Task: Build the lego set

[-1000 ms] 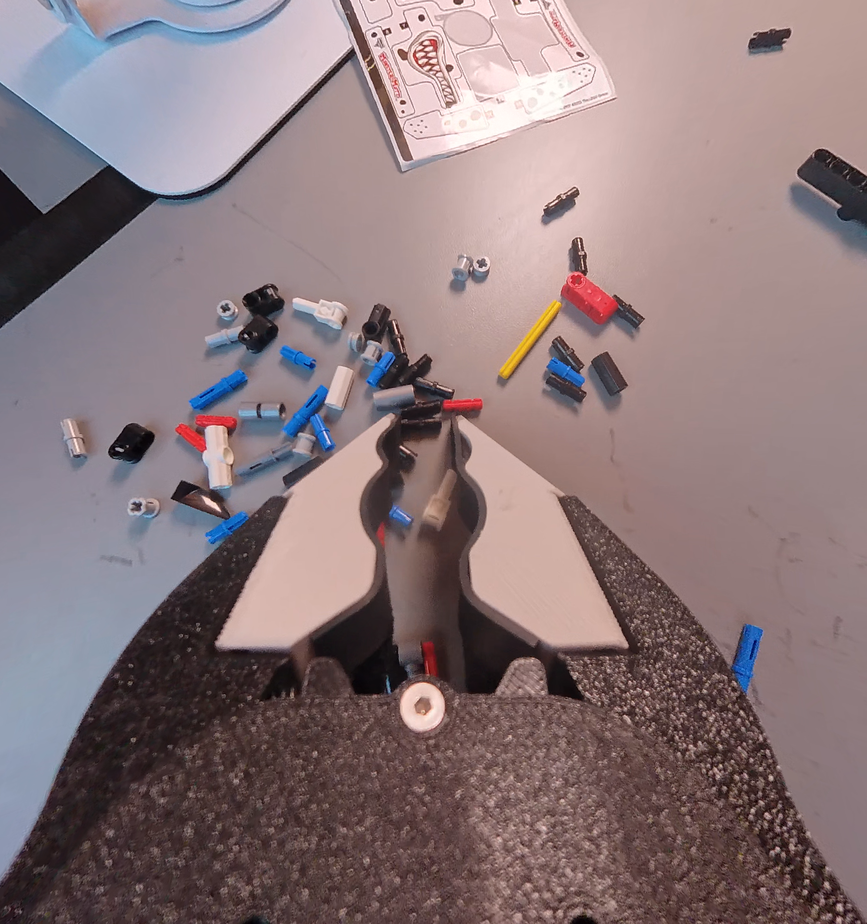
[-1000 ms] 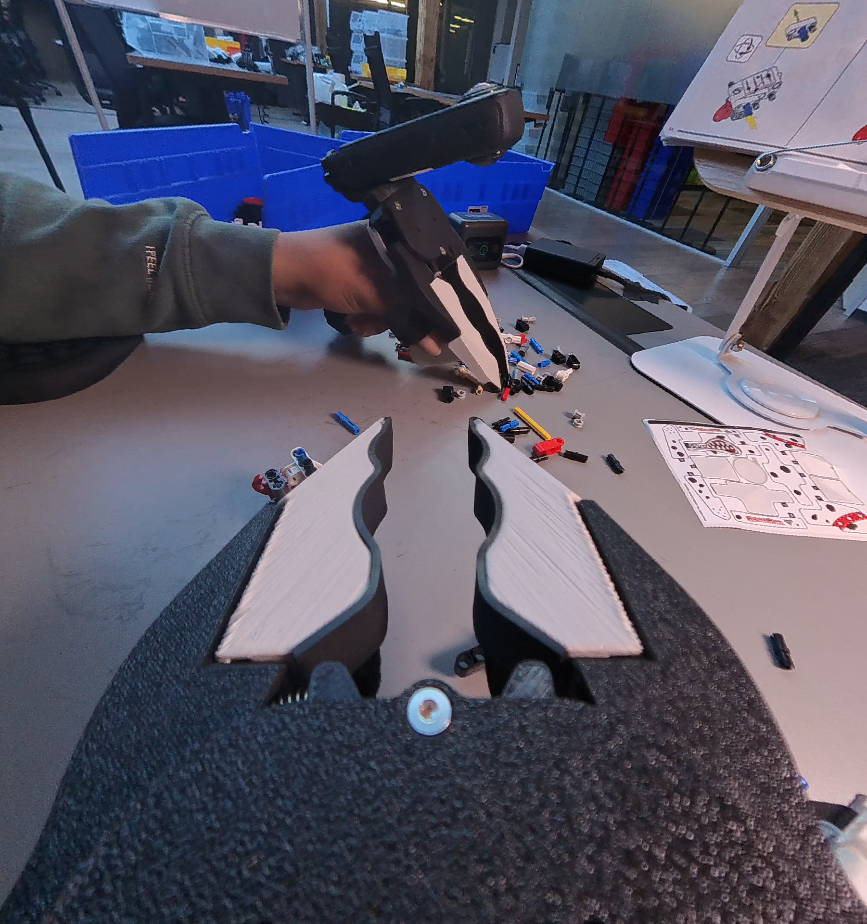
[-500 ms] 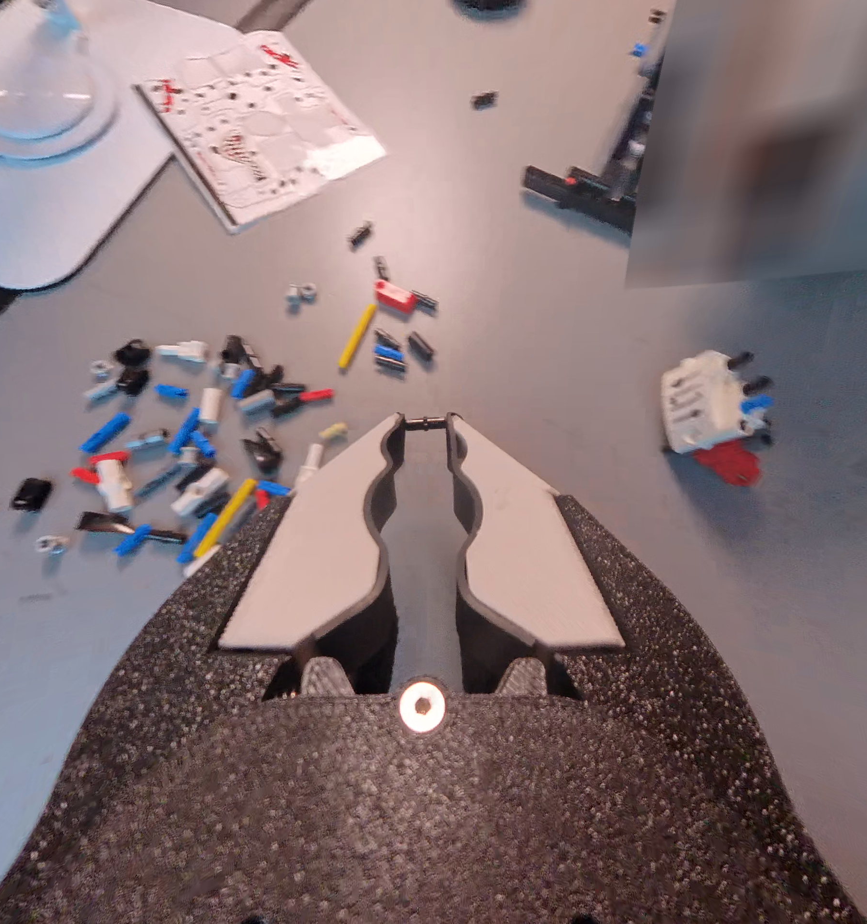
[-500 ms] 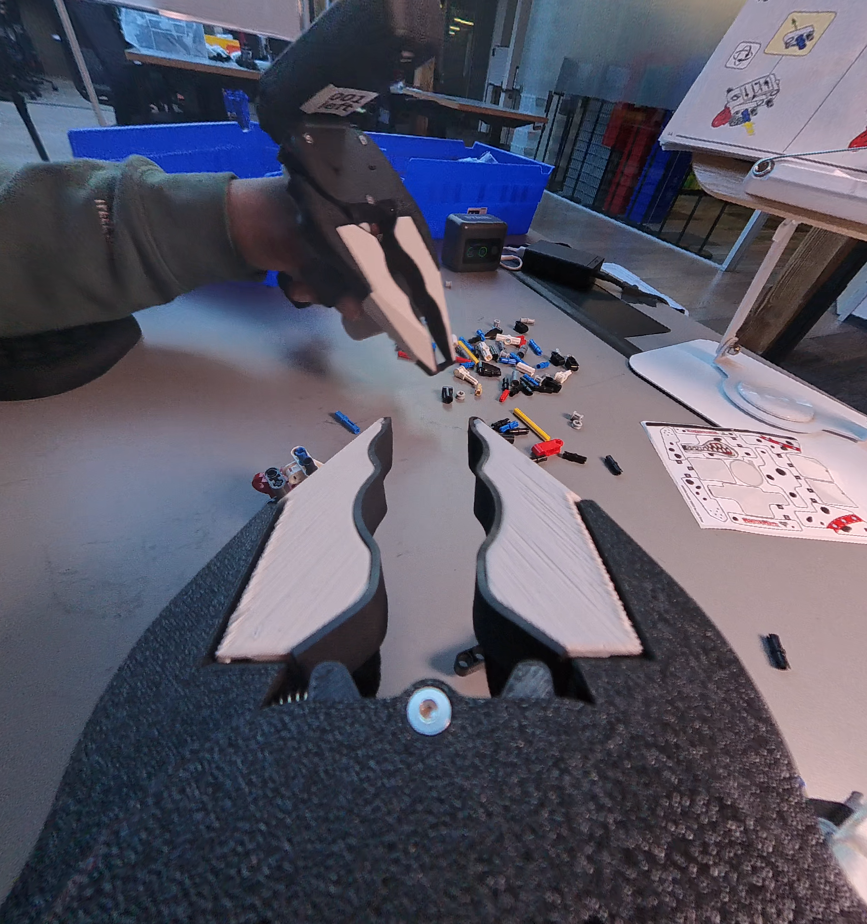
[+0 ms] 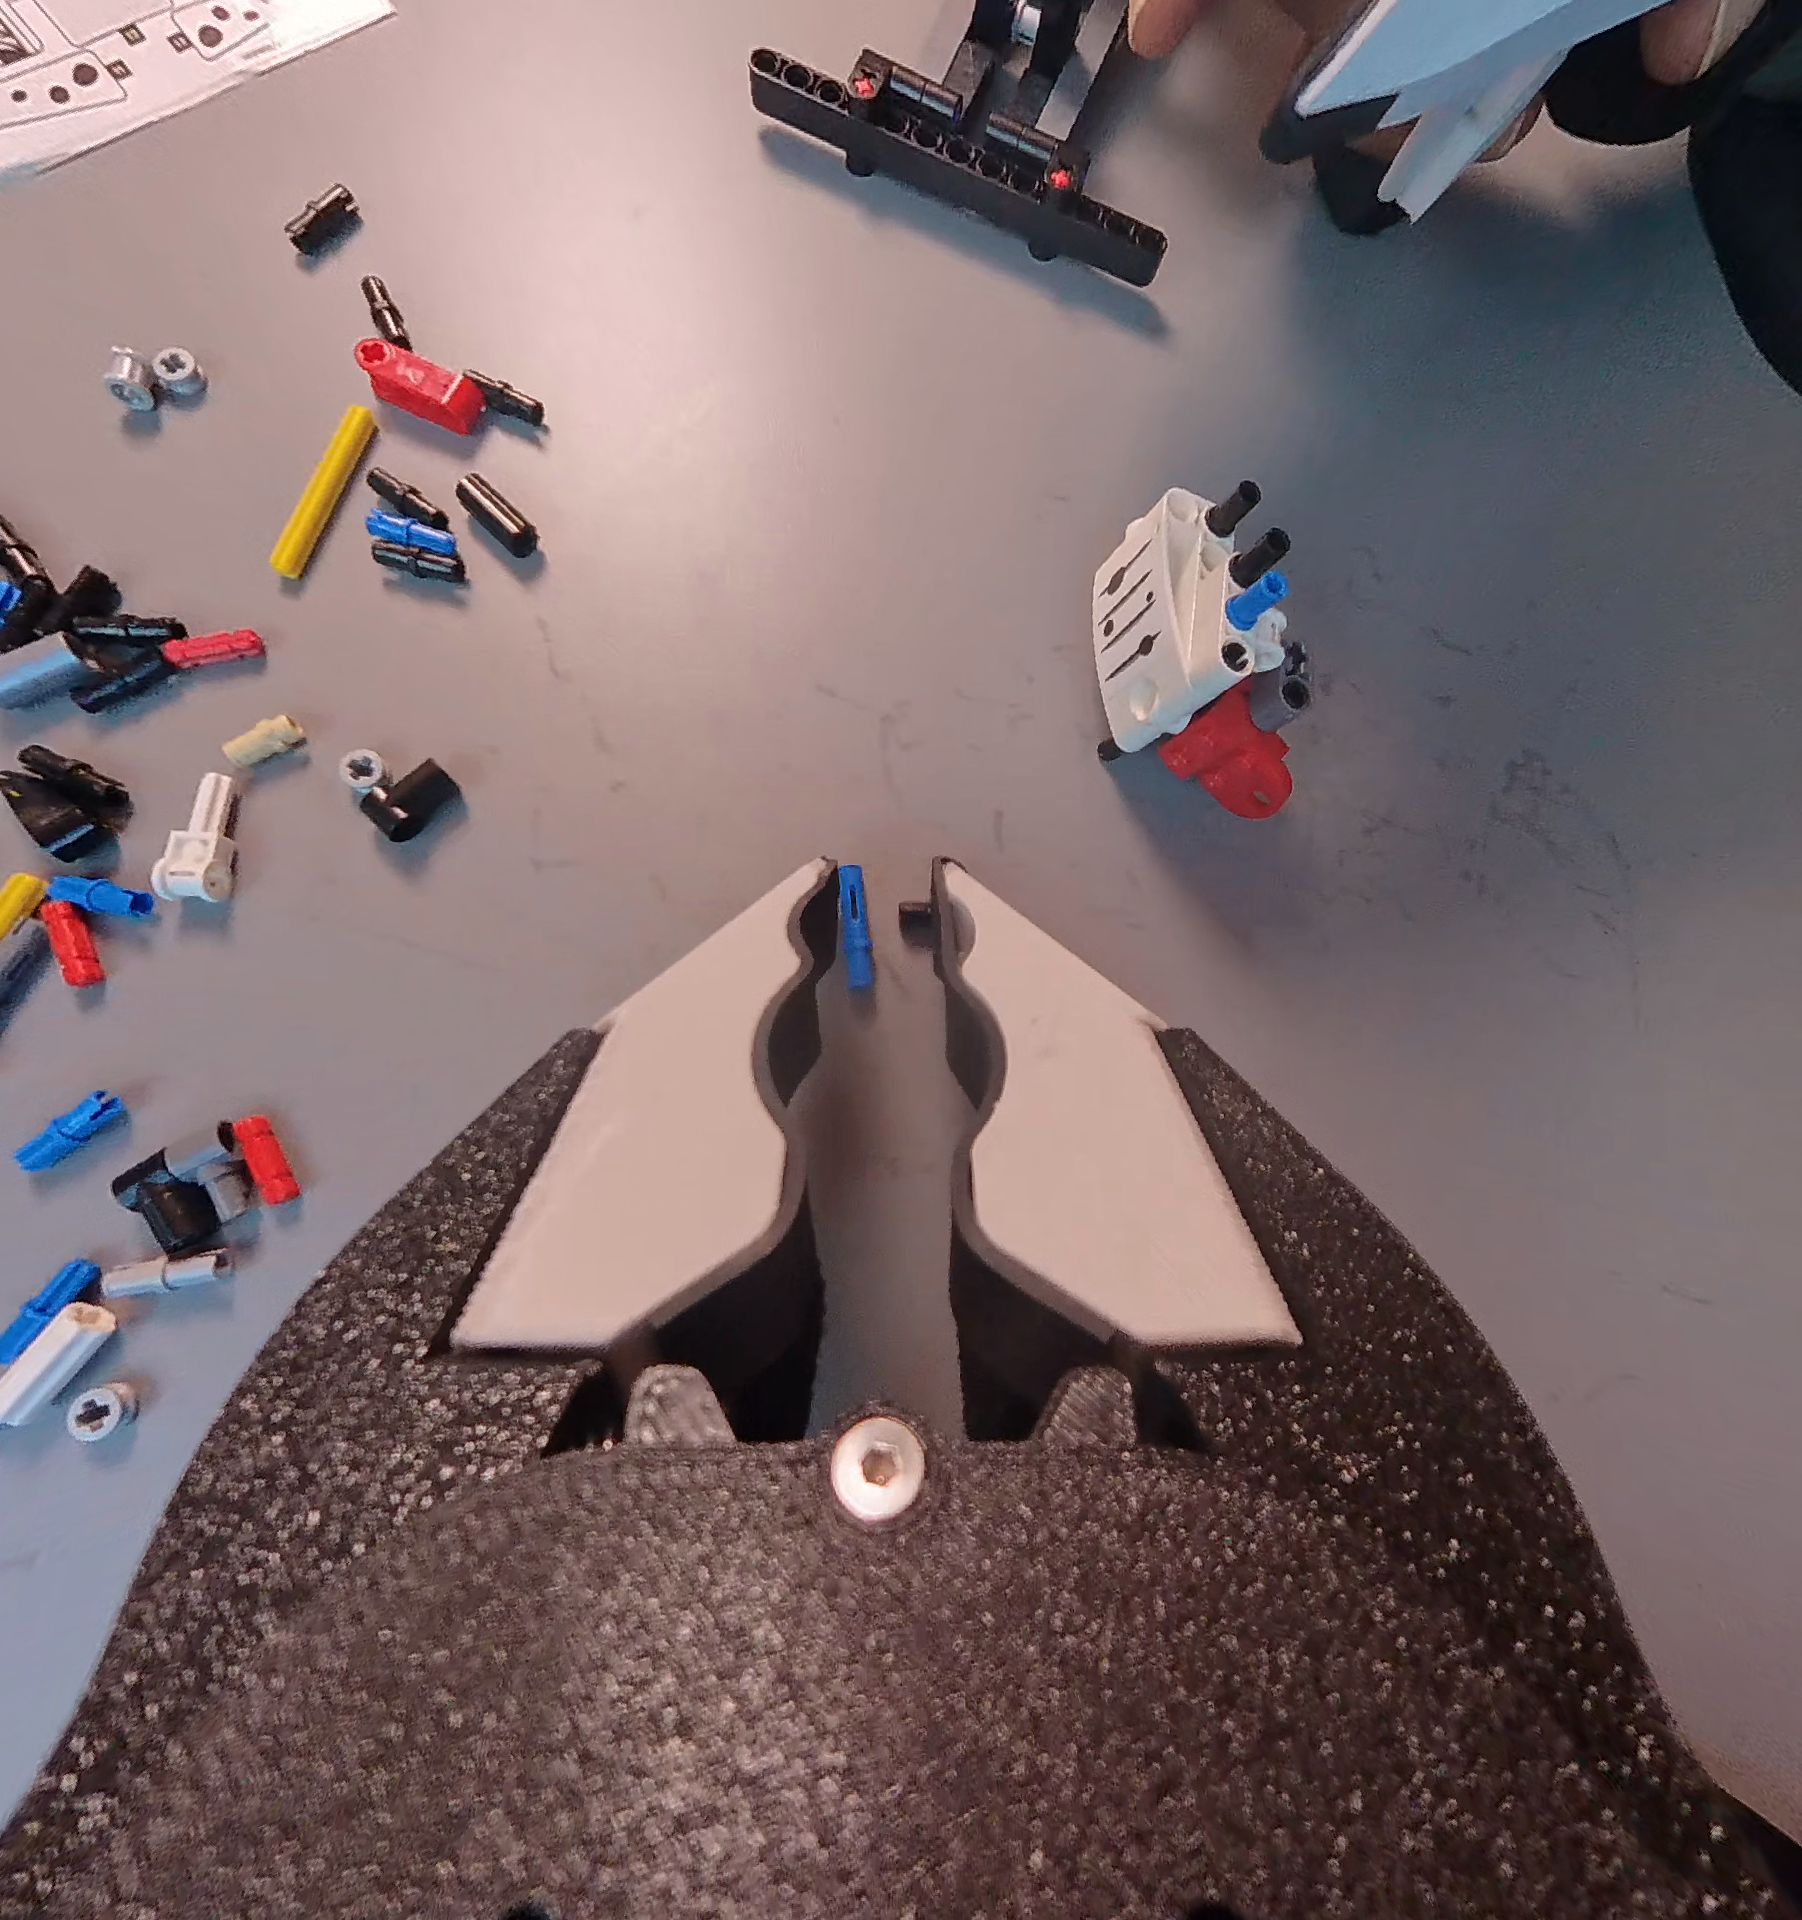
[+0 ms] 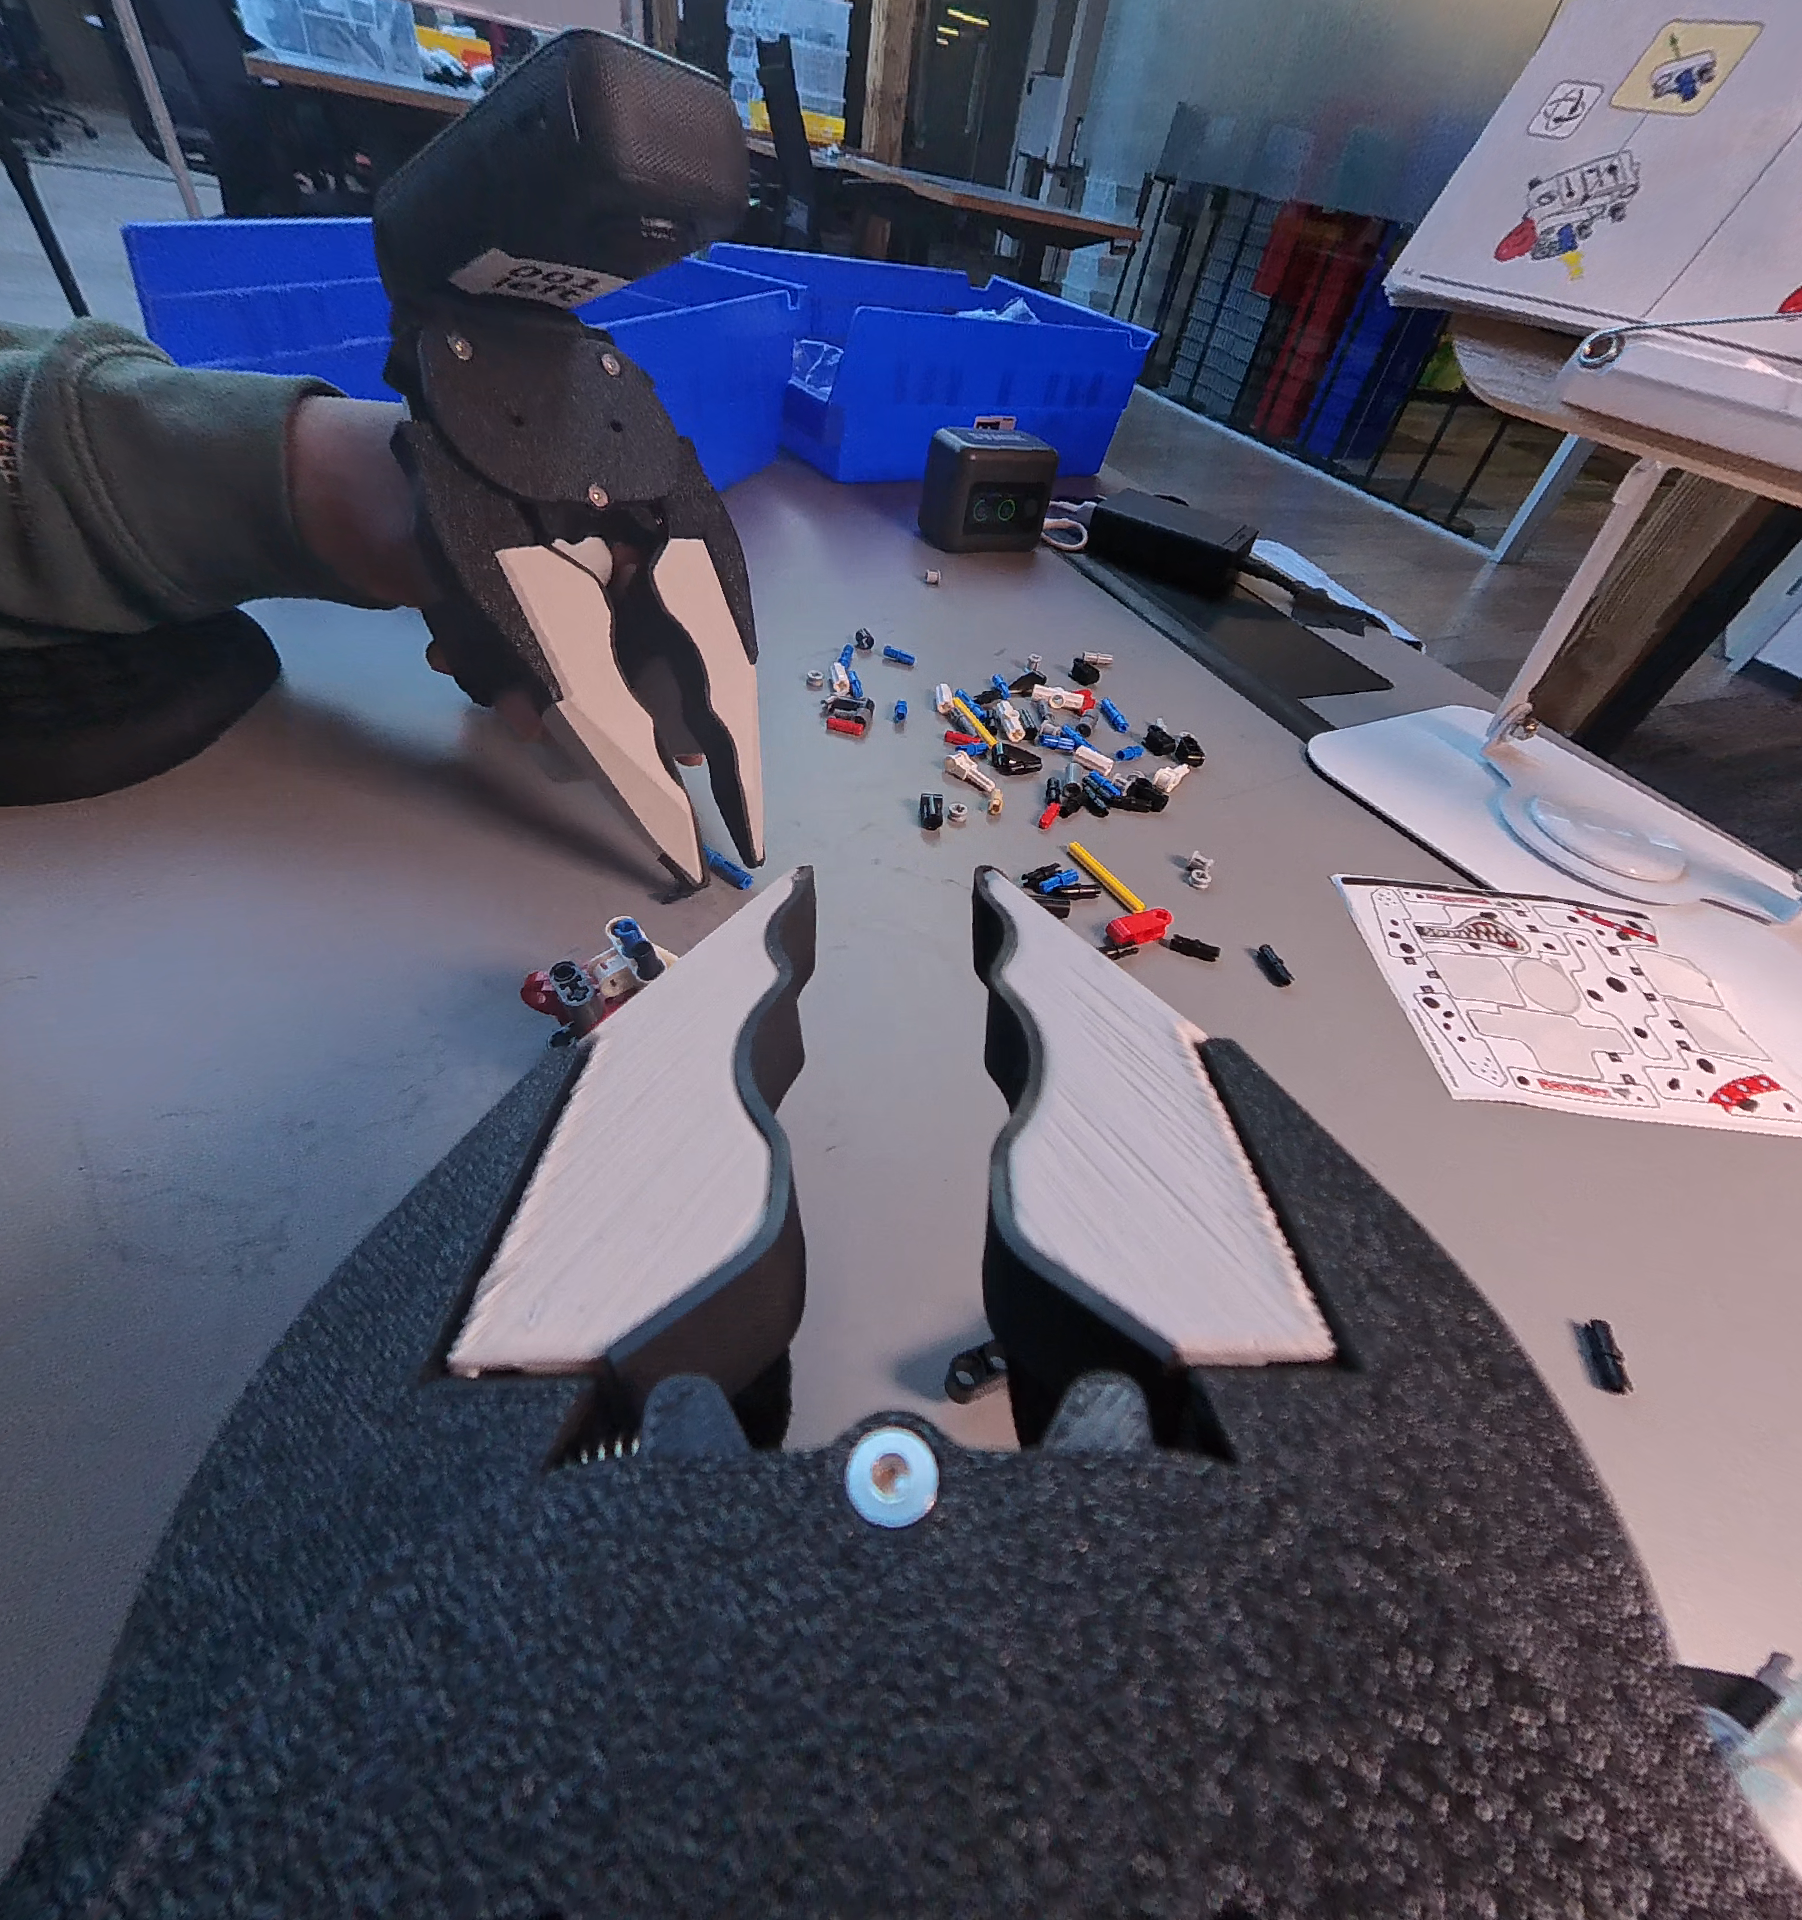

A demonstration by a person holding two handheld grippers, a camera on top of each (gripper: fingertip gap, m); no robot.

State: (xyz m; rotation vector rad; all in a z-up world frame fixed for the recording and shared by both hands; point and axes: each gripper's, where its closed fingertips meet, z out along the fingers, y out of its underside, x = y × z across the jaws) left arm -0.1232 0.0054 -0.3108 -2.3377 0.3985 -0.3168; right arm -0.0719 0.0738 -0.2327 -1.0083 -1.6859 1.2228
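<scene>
Jaws of the left gripper (image 5: 881, 871) are held slightly apart just above the grey table top (image 5: 1499, 1091), on the near side of the small white and red part-built lego block with black and blue pins (image 5: 1193, 649) and to its left. Between the tips a short blue plastic pin (image 5: 854, 925) is seen lying close to the left finger, not pinched. A tiny black pin stub (image 5: 915, 914) is seen against the inner face of the right finger; whether it is stuck there or lying on the table cannot be told.

Well to the left of the white and red block, a scatter of small black, blue, red and grey lego pieces (image 5: 97, 727) is spread over the table, with a yellow rod-shaped axle (image 5: 322, 490) and a red connector (image 5: 419, 376) at its edge nearest the block. Beyond the block a long black holed beam assembly with red pin ends (image 5: 954, 156) is laid flat. Left of that, farther from the block, a white printed sticker sheet (image 5: 97, 73) is seen.

In its own view the right gripper (image 6: 892, 883) is shown spread wide with nothing between its fingers, the block lying just beside its left finger. Blue plastic bins (image 6: 959, 384) are seen far behind.
</scene>
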